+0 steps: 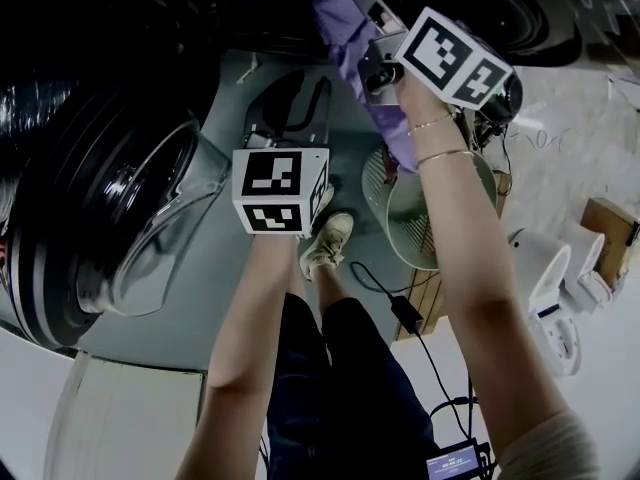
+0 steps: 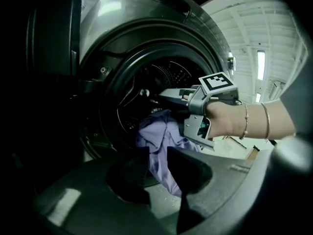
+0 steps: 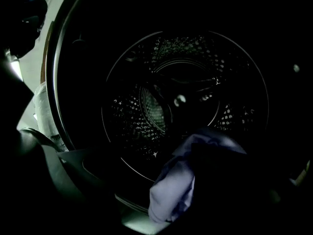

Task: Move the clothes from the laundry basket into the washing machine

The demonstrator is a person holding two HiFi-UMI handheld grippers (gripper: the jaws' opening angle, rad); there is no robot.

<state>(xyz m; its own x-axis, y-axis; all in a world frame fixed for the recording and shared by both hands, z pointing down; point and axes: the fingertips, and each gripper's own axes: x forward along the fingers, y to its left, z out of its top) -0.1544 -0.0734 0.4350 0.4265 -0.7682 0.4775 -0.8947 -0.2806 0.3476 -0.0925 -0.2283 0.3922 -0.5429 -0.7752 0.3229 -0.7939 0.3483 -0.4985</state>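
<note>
A purple shirt (image 2: 159,136) hangs over the lower lip of the washer (image 2: 146,48), half inside the drum (image 3: 161,106) and half spilling out toward the floor. The right tongs (image 2: 172,112), reaching into the opening just above the shirt, stand wide apart and clamp nothing. The left tongs (image 2: 157,155) hover lower down in front of the machine, also parted and empty. The glass door (image 1: 150,218) is swung open at left.

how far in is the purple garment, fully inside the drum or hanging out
Partly in: the purple garment drapes over the lower edge of the washing machine's opening, its lower end hanging outside.
</note>
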